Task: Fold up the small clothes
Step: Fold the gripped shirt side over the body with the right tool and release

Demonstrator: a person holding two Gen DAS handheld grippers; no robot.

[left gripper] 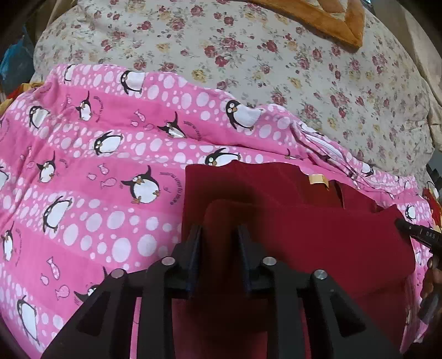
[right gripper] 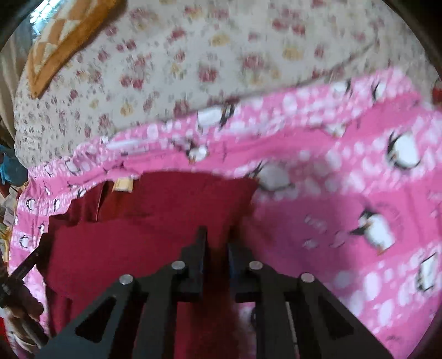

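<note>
Red cloth on the penguin blanket, one gripper at each side

We see a small dark red garment (left gripper: 317, 234), folded over itself, lying on a pink blanket (left gripper: 91, 198) with penguins and white dots. The blanket lies on a flowery sheet (left gripper: 276, 69), and an orange quilt corner (left gripper: 326, 16) shows far back. Our left gripper (left gripper: 218, 234) is over the red cloth's left part. Its jaws have a small gap, and we cannot tell if they pinch any cloth. Our right gripper (right gripper: 216, 237) is at the cloth's right edge (right gripper: 154, 221). Its jaws are nearly closed with red cloth between them, but that view is blurry, so we cannot tell if they hold it. A tan label (left gripper: 318, 180) sits near the cloth's far edge.
</note>
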